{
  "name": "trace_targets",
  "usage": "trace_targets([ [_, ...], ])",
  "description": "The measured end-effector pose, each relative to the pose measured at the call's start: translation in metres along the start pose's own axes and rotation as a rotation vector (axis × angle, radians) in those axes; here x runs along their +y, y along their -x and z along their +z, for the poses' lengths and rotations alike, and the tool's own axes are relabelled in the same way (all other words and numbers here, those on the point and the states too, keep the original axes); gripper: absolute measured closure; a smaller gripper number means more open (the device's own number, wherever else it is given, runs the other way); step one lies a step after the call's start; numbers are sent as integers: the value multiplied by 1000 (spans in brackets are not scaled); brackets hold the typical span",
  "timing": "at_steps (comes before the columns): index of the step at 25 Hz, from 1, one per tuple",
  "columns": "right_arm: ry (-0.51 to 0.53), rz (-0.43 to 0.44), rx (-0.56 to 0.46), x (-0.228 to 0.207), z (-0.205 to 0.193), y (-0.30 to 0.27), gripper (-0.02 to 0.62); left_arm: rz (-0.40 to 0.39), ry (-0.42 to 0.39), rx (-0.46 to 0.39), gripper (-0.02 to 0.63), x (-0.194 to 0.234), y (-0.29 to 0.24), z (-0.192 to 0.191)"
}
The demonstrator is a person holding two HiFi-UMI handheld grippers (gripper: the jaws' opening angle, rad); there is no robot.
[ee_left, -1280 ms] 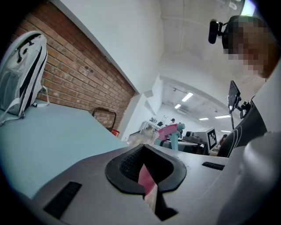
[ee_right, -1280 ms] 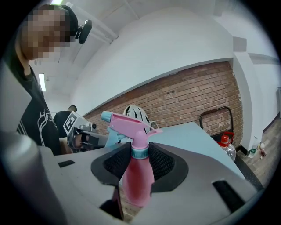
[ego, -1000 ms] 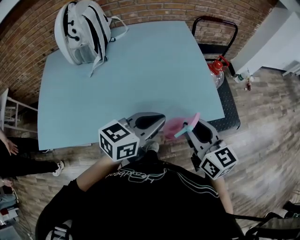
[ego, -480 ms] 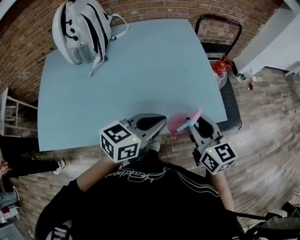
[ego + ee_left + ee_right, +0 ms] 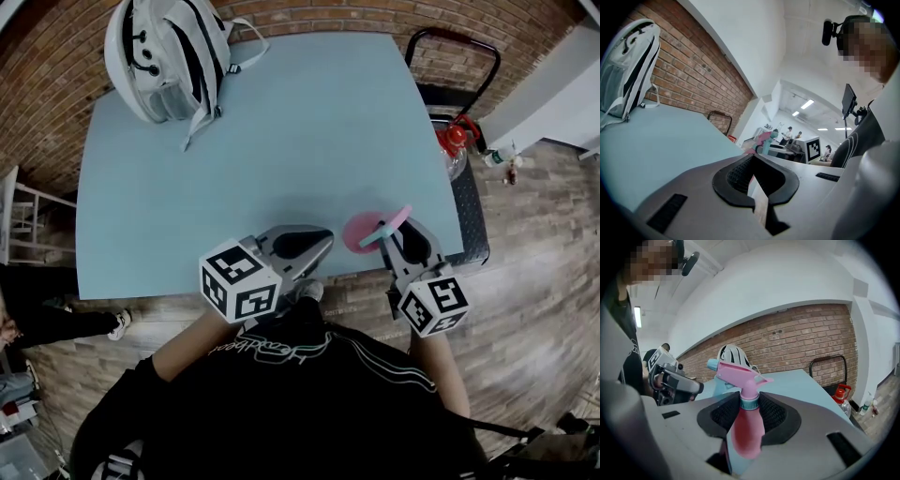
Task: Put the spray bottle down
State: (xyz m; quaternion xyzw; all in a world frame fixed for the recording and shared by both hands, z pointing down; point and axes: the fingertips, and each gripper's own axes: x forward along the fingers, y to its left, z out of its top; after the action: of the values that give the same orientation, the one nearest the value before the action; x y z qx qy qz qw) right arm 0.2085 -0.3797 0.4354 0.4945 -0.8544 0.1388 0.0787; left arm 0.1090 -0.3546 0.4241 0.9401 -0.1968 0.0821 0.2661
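Note:
The pink spray bottle (image 5: 359,231) with its pink and teal trigger head hangs over the front edge of the light blue table (image 5: 262,141). My right gripper (image 5: 394,234) is shut on it. In the right gripper view the bottle (image 5: 746,427) stands upright, its teal collar pinched between the black pads (image 5: 774,412) of that gripper (image 5: 749,401). My left gripper (image 5: 314,242) hovers to the left of the bottle, at the same table edge. It holds nothing, and its jaws meet at the tip in the left gripper view (image 5: 751,161). There the bottle (image 5: 765,139) shows small, beyond the fingers.
A white and black backpack (image 5: 169,56) lies at the table's far left corner. A black trolley (image 5: 464,202) with a red-capped jug (image 5: 454,141) stands to the right of the table. A brick wall runs behind. A person's legs (image 5: 47,323) show at the left.
The right gripper has carried the spray bottle forward, from before the table's front edge to over it. The left gripper has edged forward beside it.

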Motion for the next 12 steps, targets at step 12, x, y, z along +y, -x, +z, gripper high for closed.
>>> trace_targets([
  [12, 129, -40, 14, -29, -7, -51, 465, 35, 24, 20, 598, 37, -11, 2],
])
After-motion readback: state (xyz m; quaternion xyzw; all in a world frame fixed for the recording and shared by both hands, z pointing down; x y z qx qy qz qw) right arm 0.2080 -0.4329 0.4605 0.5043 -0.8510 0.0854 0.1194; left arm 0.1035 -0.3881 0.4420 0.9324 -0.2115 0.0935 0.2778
